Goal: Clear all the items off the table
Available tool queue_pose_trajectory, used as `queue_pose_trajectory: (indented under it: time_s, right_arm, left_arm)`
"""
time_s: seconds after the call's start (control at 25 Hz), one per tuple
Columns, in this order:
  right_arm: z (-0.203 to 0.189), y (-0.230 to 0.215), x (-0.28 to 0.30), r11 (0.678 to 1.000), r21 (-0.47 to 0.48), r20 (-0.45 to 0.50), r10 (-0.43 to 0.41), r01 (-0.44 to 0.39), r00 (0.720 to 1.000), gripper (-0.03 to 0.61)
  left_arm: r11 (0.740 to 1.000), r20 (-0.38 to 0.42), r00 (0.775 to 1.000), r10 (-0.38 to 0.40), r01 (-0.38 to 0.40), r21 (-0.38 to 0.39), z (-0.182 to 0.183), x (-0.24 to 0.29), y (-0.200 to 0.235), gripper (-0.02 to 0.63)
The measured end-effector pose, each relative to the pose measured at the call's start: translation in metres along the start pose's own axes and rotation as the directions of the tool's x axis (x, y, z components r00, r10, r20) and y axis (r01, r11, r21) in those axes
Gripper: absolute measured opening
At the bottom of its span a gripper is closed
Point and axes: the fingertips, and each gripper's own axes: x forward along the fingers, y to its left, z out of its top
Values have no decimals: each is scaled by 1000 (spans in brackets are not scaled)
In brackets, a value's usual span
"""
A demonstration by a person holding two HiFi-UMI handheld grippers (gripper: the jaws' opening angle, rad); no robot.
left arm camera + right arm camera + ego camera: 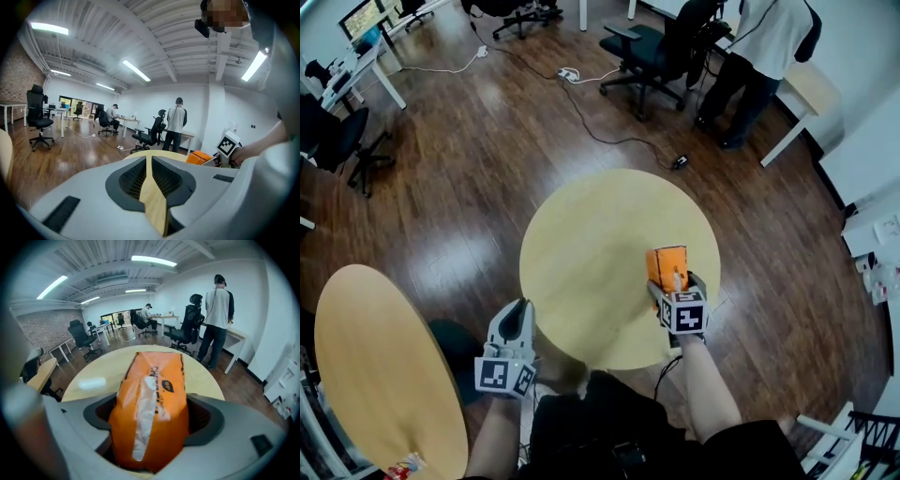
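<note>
An orange tissue pack [667, 265] lies on the right part of the round wooden table [586, 244]. My right gripper [673, 284] reaches over the table's near right edge and is shut on the pack's near end. In the right gripper view the orange tissue pack [152, 404] fills the space between the jaws of the right gripper [152, 420], touching both pads, with the table [91, 378] stretching beyond it. My left gripper [517, 321] hovers at the table's near left edge, shut and holding nothing. The left gripper [149, 174] shows only a thin slit with the table [154, 206] behind.
A second round table [375, 366] stands at the lower left. Beyond the table are wooden floor, a cable [600, 131], an office chair [652, 47] and a standing person [764, 47] by a desk. White furniture [872, 234] lines the right side.
</note>
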Motion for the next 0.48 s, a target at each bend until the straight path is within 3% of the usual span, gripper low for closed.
queue_pose_trajectory:
  time_s: [0.24, 0.36, 0.48]
  right_arm:
    - [60, 74, -3, 988, -129, 90, 96, -84, 991, 422]
    - [74, 134, -7, 961, -225, 84, 181, -158, 980, 422]
    - [87, 206, -18, 911, -337, 74, 278, -239, 958, 422]
  left_arm:
    - [987, 111, 981, 160, -159, -22, 26, -59, 58, 38]
    - [967, 160, 953, 255, -252, -42, 41, -101, 85, 37]
    - [936, 199, 914, 353, -347, -64, 54, -151, 108, 38]
